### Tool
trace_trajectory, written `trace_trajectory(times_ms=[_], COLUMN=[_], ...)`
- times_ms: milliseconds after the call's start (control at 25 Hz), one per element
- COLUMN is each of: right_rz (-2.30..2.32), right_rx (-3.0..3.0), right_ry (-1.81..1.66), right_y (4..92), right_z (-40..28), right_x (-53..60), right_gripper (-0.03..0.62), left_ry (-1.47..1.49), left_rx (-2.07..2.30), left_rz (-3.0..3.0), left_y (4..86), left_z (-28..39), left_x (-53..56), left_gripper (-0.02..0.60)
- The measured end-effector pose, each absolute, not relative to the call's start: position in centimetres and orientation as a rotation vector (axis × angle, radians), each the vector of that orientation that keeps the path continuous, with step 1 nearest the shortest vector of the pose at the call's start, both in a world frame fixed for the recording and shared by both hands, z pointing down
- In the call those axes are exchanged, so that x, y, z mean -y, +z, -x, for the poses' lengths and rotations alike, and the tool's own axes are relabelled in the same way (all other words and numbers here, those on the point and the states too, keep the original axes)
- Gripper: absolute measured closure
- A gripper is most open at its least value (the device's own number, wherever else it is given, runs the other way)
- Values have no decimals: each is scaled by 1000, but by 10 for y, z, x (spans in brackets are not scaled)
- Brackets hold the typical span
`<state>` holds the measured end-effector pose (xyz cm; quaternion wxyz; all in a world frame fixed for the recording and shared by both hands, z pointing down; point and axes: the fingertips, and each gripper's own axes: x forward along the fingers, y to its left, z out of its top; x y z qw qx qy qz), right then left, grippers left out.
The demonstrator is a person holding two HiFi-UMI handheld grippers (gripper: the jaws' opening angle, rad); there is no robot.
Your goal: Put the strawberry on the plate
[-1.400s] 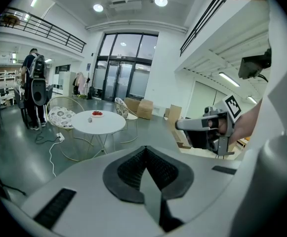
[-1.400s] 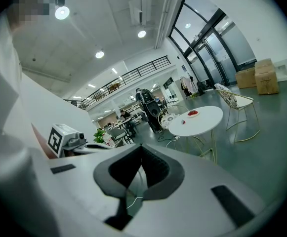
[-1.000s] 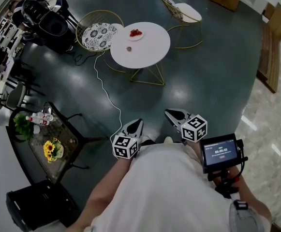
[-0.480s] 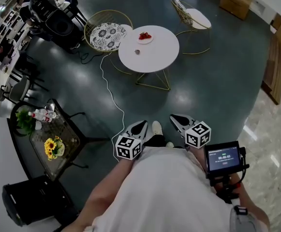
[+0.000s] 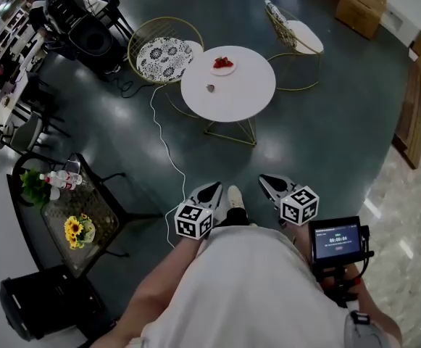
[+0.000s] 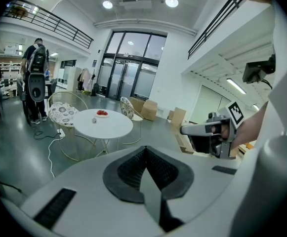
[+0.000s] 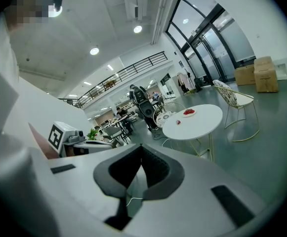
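Both grippers sit low in the head view, close to the person's body and well apart from the table. The left gripper [image 5: 211, 189], lower centre of the frame, has its jaws pressed together with nothing between them. The right gripper [image 5: 268, 181], just to its right, is the same: jaws together and empty. A small screen [image 5: 336, 239] sits beside the right hand at the lower right.

The round white table [image 5: 243, 96] stands in the upper middle of the frame. On its far side lies a plate [image 5: 223, 65] with red fruit on it. A single strawberry [image 5: 211, 88] lies on the bare tabletop near the plate but not touching it – toward the table's left edge.

A chair with a patterned cushion [image 5: 163, 53] stands just left of the table, and a chair with a white seat [image 5: 302, 35] to its upper right. A white cable [image 5: 163, 140] trails across the dark floor. At the lower left, a dark glass side table [image 5: 105, 205] carries yellow flowers [image 5: 76, 227] – and cardboard boxes [image 5: 362, 2] sit in the upper right corner.
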<state>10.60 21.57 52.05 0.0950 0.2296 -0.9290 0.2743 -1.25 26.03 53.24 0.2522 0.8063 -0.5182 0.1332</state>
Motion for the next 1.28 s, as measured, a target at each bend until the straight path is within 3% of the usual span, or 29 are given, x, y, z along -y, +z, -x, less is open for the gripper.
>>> trace_trajectory(times_ms=[1280], right_rz=[-752], right_rx=[2706], right_ry=[745], right_y=[512], right_z=[-17], right_x=[-37], right_gripper=[586], left_ry=[309], left_rx=[1393], left_rz=[-2227], left_y=[527], left_z=[113], left_x=[-81], left_gripper=[574])
